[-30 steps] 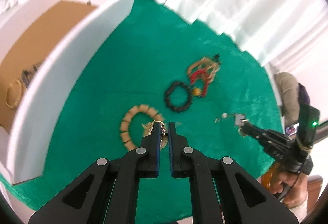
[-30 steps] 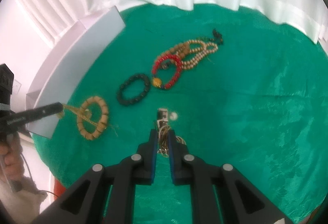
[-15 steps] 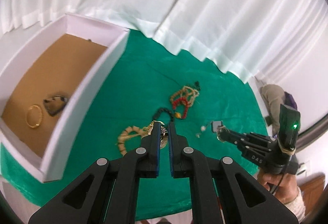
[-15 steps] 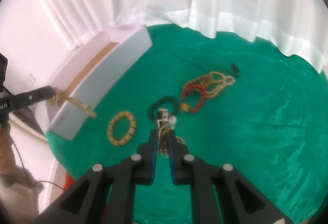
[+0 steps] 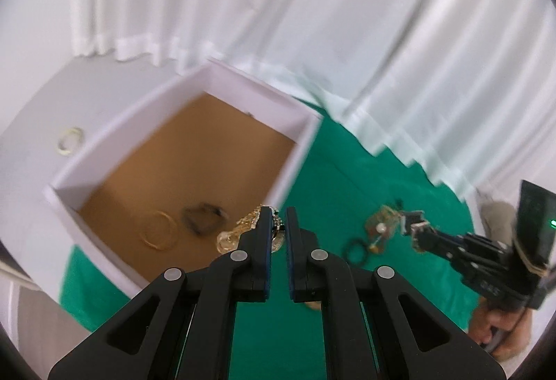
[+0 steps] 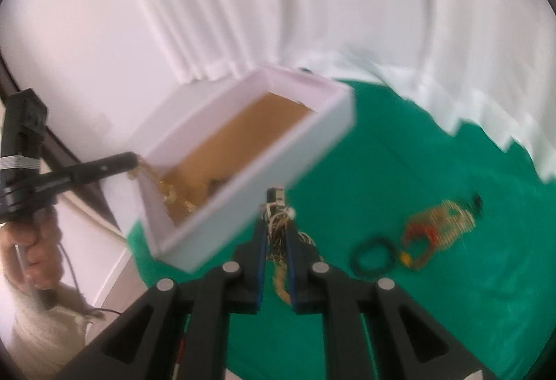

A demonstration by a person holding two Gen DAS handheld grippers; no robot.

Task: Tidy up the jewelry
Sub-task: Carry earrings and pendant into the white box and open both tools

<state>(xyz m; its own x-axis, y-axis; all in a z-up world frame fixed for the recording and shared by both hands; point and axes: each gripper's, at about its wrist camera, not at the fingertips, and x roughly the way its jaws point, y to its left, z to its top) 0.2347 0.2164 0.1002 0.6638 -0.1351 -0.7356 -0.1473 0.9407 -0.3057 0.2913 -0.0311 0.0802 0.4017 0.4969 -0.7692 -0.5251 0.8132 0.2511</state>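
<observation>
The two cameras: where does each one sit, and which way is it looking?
Left wrist: rides the left hand-held gripper, looking down into the white box; its own fingers pinch a gold chain.
Right wrist: rides the right hand-held gripper, clamping tangled jewelry, facing the box's outer wall.
Both show the box, the green cloth, the black bracelet, and each other's gripper.

My left tool (image 5: 277, 223) has lifted the gold chain (image 5: 239, 230) off the green surface (image 5: 330, 178) and over the white box (image 5: 295, 168); my right tool (image 6: 276, 227) has raised its wiry piece (image 6: 278, 223) toward it.
</observation>
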